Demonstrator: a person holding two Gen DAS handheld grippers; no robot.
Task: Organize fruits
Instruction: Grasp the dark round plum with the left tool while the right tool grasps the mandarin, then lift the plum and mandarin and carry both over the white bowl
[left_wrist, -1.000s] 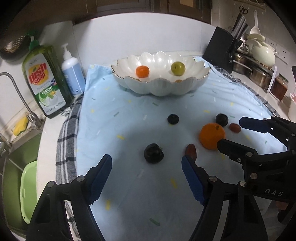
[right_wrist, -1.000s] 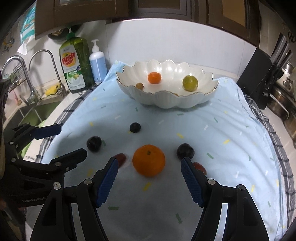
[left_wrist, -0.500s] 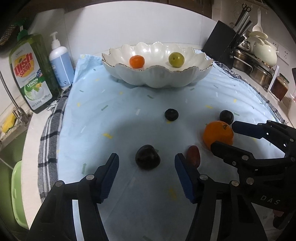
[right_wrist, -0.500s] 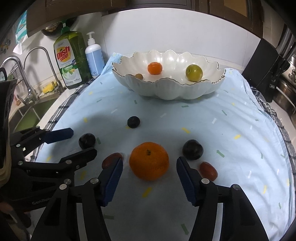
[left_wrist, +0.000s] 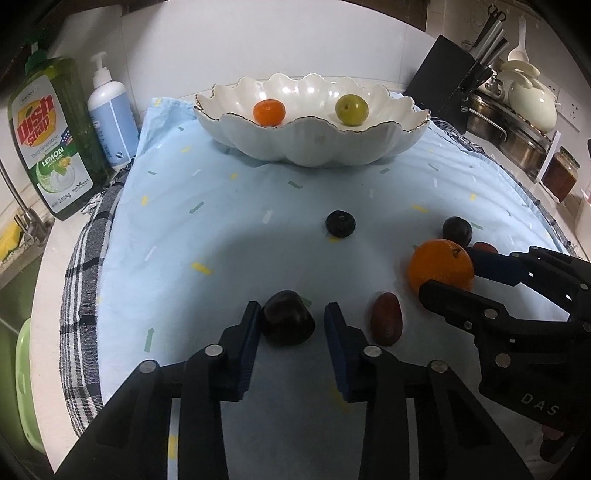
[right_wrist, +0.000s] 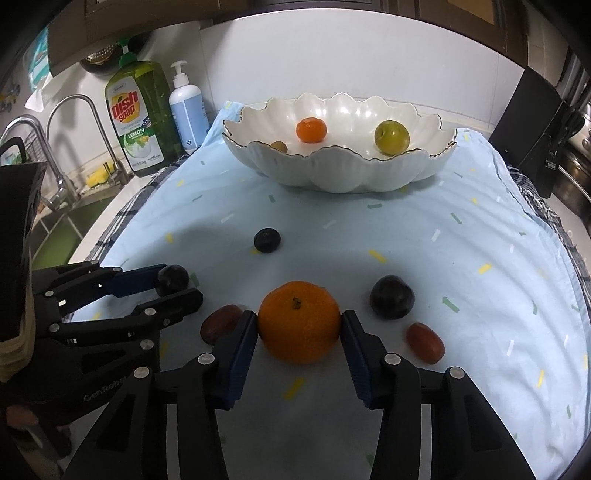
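While both pairs have just been closing, the left gripper (left_wrist: 290, 325) fingers bracket the dark plum (left_wrist: 288, 322), the right gripper (right_wrist: 298, 326) fingers pinch the mandarin (right_wrist: 298, 320), both lower centre.

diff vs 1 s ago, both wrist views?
Both tools came down and have just been closing. The left tool now brackets the dark plum: one pad touches it, the other shows a gap. The right tool has both pads against the large orange. Neither fruit is lifted. The bowl, its contents and the other loose fruit stayed put.
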